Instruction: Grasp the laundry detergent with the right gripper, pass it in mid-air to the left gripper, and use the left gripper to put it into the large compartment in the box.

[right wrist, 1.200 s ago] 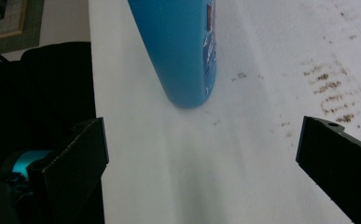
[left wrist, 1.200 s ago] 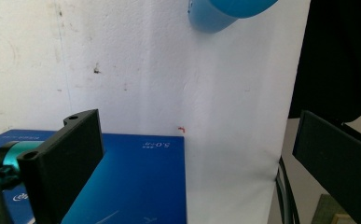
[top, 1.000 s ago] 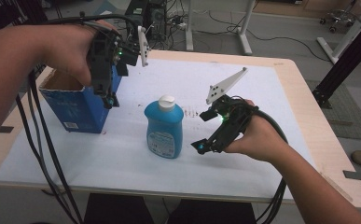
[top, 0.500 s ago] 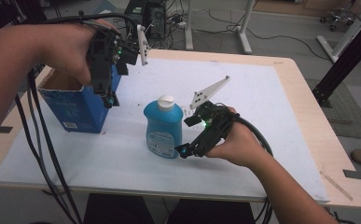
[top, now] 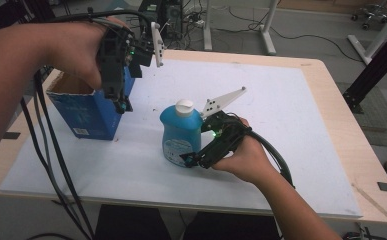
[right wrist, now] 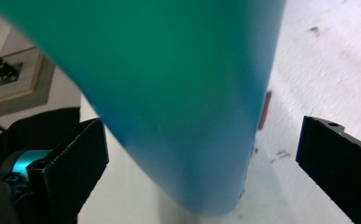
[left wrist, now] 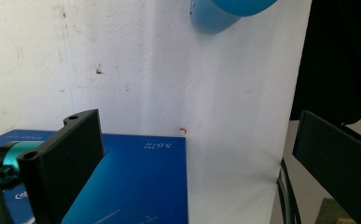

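With the right gripper (top: 193, 159) gaping around the upright bottle (top: 180, 132) mid-table and the left gripper (top: 122, 102) spread wide above the box (top: 88, 112), an off-centre squeeze could tip the bottle over.

Wooden table (top: 331, 90) under a white sheet (top: 281, 115), bearing blue bottle (top: 180, 135) and blue box (top: 88, 112).

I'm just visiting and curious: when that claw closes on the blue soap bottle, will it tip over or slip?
The blue bottle stands upright on a broad base, so it probably resists tipping. Its smooth, curved plastic side may slip a little between the flat pads of the right claw, which is open around it. How full it is can't be seen, so its weight is uncertain.
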